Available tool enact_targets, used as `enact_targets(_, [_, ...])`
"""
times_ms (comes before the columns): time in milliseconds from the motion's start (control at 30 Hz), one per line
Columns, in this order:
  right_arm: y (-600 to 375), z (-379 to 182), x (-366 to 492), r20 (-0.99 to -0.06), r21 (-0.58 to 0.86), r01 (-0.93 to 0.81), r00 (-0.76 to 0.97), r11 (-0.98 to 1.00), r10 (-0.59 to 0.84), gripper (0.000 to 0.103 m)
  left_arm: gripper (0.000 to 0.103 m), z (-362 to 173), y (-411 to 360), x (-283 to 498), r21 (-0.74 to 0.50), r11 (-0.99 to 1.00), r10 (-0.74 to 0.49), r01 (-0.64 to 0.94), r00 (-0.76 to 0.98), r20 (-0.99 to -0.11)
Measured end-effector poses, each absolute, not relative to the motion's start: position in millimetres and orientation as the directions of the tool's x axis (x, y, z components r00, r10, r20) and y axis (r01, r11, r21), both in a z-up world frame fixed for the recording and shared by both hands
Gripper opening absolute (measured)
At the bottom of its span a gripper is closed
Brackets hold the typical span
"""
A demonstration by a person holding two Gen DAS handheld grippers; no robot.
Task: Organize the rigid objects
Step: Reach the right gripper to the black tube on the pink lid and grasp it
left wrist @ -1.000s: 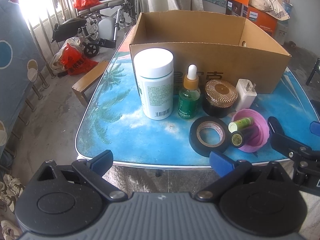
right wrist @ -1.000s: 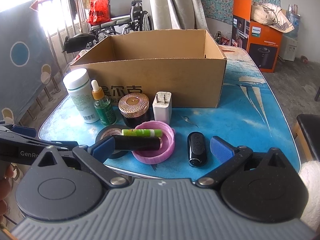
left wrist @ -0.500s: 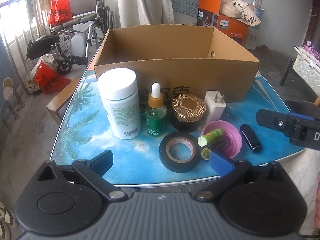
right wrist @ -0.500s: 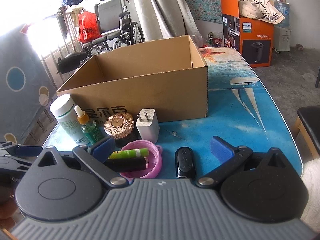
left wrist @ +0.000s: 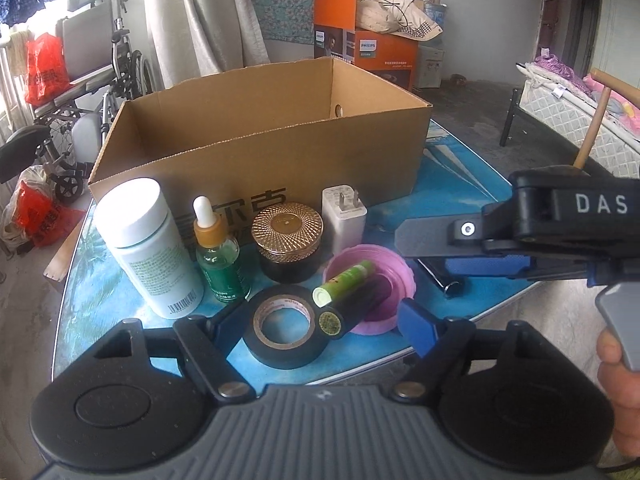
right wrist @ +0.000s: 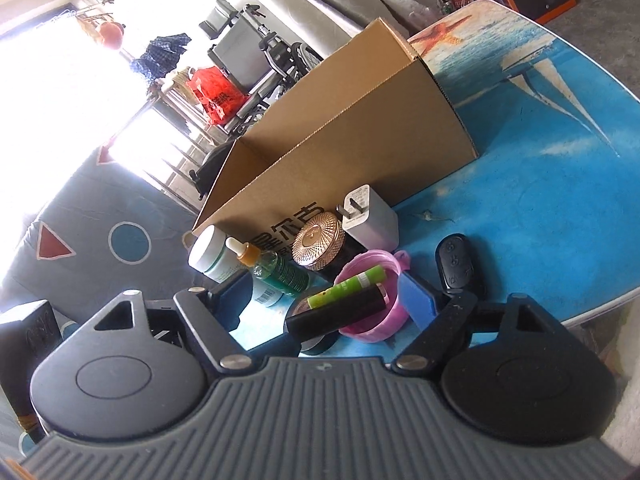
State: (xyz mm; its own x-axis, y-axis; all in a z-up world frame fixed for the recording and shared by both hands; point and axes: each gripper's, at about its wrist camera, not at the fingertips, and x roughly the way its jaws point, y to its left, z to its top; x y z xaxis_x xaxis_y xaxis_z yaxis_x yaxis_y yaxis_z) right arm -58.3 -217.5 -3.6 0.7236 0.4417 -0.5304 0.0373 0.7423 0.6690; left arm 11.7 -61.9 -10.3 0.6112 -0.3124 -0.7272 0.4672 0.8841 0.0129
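A black tape roll (left wrist: 280, 356) lies at the table's near edge between the fingers of my left gripper (left wrist: 324, 326), whose jaws are closing without touching it. Behind it, a pink lid (left wrist: 396, 276) carries a green tube (left wrist: 344, 282) and a black tube (left wrist: 352, 310). My right gripper (right wrist: 324, 302) is rolled to one side. Its closing jaws straddle the two tubes and the pink lid (right wrist: 360, 276) without a grip. From the left wrist view it (left wrist: 452, 252) hangs over a black key fob (right wrist: 458, 266).
An open cardboard box (left wrist: 260, 160) stands behind a row: white bottle (left wrist: 148, 248), green dropper bottle (left wrist: 222, 264), gold-lidded jar (left wrist: 288, 240), white charger (left wrist: 344, 220). The blue table (right wrist: 540, 184) ends just under the grippers. A wheelchair (left wrist: 92, 80) and an orange carton (left wrist: 360, 52) stand beyond.
Both pairs of jaws have narrowed. The left gripper has come in around the tape roll. The right gripper has rolled, tilting its view, and moved in over the key fob and lid.
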Motion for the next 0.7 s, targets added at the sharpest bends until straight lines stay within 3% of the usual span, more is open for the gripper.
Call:
enact_targets(133, [-212,-17,-42,-0.562,0.702,0.07,0.666,0.709,0.491,0.054,0.061,-17,-69,18,0.016,0.877,-0.305,0.481,0.582,-0.754])
enact_targets(400, [-204,-26,-21,-0.589,0.727,0.101,0.6,0.679,0.542,0.045,0.032,-22,-71,22,-0.013,0.865,-0.327,0.501,0.543,-0.773])
enact_targets(700, [-204,-33,-4,-0.635,0.71,0.144,0.555,0.689,0.538,0.036,0.027,-23,-75,23,-0.022,0.853,-0.345,0.522,0.532,-0.773])
